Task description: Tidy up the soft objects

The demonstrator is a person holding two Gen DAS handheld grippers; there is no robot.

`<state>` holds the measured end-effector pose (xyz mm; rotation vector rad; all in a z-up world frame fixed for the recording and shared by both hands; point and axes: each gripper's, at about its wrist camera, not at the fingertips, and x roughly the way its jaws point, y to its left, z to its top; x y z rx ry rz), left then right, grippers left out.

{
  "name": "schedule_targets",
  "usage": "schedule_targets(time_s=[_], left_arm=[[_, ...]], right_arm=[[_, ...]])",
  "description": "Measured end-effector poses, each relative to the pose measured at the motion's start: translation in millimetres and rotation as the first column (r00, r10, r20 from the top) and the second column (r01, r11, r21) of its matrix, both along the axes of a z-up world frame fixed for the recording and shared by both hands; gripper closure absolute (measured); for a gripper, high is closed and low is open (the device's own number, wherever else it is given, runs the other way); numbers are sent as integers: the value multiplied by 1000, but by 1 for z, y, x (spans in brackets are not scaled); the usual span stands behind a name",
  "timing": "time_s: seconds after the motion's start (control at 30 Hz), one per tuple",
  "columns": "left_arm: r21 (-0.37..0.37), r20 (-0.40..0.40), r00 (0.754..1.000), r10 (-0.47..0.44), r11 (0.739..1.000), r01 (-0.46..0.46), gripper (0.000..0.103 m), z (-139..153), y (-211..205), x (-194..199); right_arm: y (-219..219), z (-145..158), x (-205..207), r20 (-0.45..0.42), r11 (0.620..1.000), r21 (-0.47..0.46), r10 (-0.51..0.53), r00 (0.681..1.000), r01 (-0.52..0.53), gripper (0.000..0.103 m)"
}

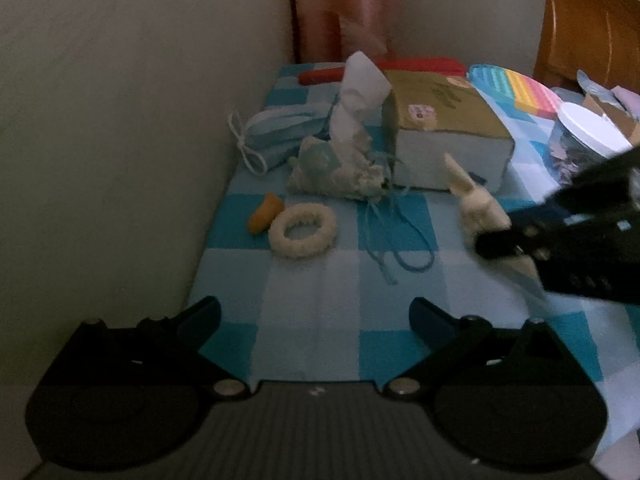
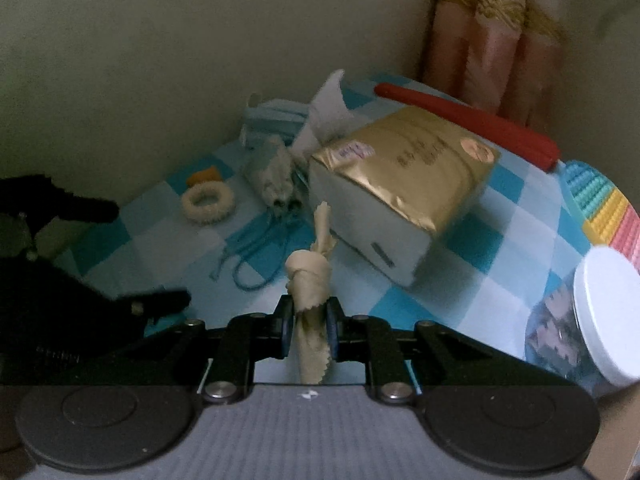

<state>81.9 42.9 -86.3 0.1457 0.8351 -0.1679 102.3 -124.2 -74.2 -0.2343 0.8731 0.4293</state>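
Left gripper (image 1: 316,312) hanging over the checked tablecloth (image 1: 304,280), jaws wide, nothing between. Ahead: orange piece (image 1: 264,213), cream scrunchie (image 1: 302,231), blue drawstrings (image 1: 396,240). Right gripper (image 2: 310,322) clamped tight on the knotted cream cloth (image 2: 310,270), near the tissue box (image 2: 400,184). Risk: thin fabric slipping out, or snagging those strings.

The left gripper (image 1: 316,316) has its two black fingers spread wide apart over the blue checked cloth (image 1: 340,344), with nothing between them. On the right, the right gripper (image 1: 496,244) pinches a knotted cream cloth (image 1: 478,200). Further back lie a fluffy white ring (image 1: 302,231), a small orange piece (image 1: 265,213) just beside it, a gold tissue box (image 1: 440,120), folded blue masks (image 1: 276,134) and loose blue strings (image 1: 396,236).
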Motion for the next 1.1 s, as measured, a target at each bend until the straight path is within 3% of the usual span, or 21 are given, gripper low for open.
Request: schedule_targets(time_s=[0.17,0.33,0.47,0.63,0.83,0.87,0.9,1.1], left_arm=[[0,14,1000,27,1000,-27,16,-1,0,7],[-17,9,999,49,999,-49,24,-2,2,13],[-31,17,997,73,997,-73,24,-1,1,22],[-40,20,995,95,995,-94,26,-1,-1,33],[-81,12,992,126,989,-125,43,-3,-4,42],[-79,16,991,134,988,-132,46,-3,-5,44],[-82,17,990,137,987,-135,46,-3,-7,45],[-84,32,990,140,987,-137,52,-3,-11,47]], right_arm=[[-9,-3,-2,-8,1000,21,-13,1000,13,80],[-10,-6,0,-4,1000,26,-10,1000,10,70],[-10,-7,-2,21,1000,17,-8,1000,8,49],[-10,-12,-2,32,1000,7,-3,999,2,45],[-10,-16,-3,58,1000,-1,-14,998,14,28],[-10,-17,-3,57,1000,-2,-15,998,15,20],[-9,-18,-3,54,1000,-4,-14,998,15,14],[-10,-24,-5,36,1000,16,-23,999,22,0]])
